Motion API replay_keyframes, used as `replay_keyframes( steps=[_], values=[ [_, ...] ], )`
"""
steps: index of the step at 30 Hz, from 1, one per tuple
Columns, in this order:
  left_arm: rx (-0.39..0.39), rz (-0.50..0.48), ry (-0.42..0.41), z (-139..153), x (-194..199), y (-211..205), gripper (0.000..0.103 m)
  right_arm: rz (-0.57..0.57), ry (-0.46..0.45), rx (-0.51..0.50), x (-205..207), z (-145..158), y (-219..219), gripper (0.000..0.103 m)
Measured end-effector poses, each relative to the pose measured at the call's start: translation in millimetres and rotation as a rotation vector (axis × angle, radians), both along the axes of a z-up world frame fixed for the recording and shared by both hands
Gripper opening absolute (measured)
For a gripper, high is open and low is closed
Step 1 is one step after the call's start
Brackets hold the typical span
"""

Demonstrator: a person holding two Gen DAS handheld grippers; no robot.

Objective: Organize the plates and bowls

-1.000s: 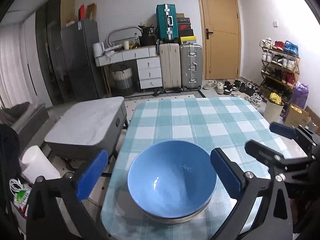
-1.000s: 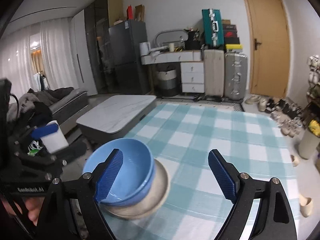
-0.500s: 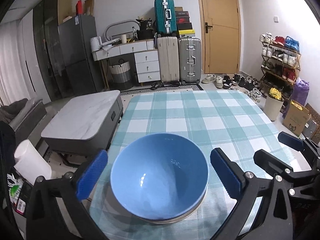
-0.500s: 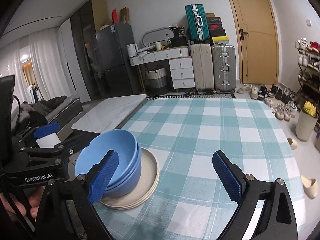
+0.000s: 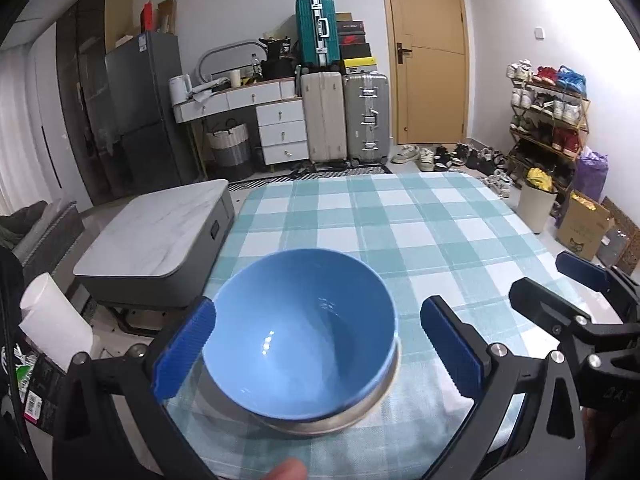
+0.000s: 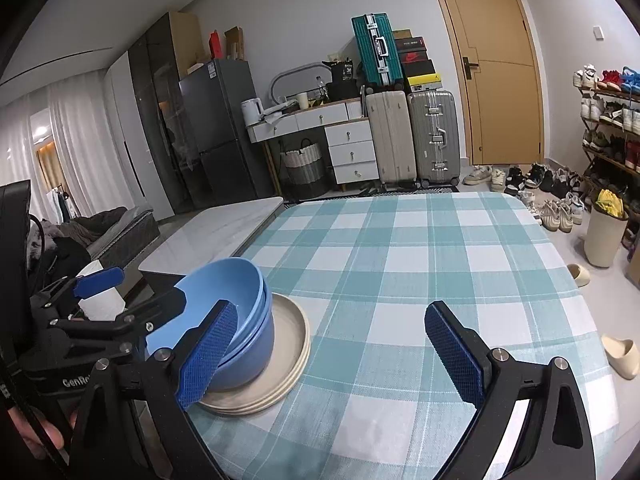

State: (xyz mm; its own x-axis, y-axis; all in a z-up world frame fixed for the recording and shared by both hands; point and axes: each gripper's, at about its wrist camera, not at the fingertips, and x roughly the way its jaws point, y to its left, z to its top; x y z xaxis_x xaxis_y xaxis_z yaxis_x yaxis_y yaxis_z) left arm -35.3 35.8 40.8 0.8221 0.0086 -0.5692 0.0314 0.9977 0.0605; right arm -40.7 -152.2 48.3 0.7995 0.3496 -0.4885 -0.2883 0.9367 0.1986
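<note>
A stack of blue bowls (image 6: 236, 300) sits on stacked beige plates (image 6: 288, 344) near the front left corner of the table with the teal check cloth (image 6: 400, 264). In the left wrist view the top blue bowl (image 5: 300, 344) lies between the fingers of my left gripper (image 5: 318, 350). The jaws stand open: the left pad is at the bowl's rim and the right pad is clear of it. My left gripper (image 6: 132, 294) shows straddling the bowl in the right wrist view too. My right gripper (image 6: 332, 356) is open over the cloth, just right of the stack, with nothing between its fingers.
A low marble-topped table (image 5: 160, 236) stands left of the dining table, with a white paper roll (image 5: 52, 328) near it. The stack is close to the table's front and left edges. A beige bin (image 6: 604, 236) and slippers (image 6: 620, 356) are on the floor at right.
The left gripper came down and in around the bowl, so its left pad now reaches the rim. The right gripper rolled level and sank a little beside the stack. The bowls stayed put.
</note>
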Motion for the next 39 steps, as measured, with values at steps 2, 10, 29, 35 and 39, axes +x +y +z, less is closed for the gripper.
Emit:
replay_keyframes(
  steps=[2,10,29,35,39],
  values=[
    [-0.015,-0.006,0.0,1.4,-1.9,0.6,0.103,-0.002,-0.002,-0.002,-3.4,-0.4,-1.1,0.096],
    [-0.02,-0.03,-0.011,4.1,-7.0,-3.6,0.103,-0.01,0.018,0.007,-9.0,-2.7,-4.7,0.096],
    [-0.043,-0.011,-0.006,-4.6,-6.0,3.3,0.103,-0.009,0.003,-0.019,-15.7,-1.7,-2.1,0.096],
    [-0.037,-0.002,0.016,-10.3,0.6,4.2,0.103,-0.004,-0.018,-0.047,-16.1,-2.8,2.4,0.096],
    [-0.035,0.017,0.017,-14.8,5.7,5.2,0.103,-0.005,0.0,-0.034,-9.7,-8.9,0.4,0.096]
  ],
)
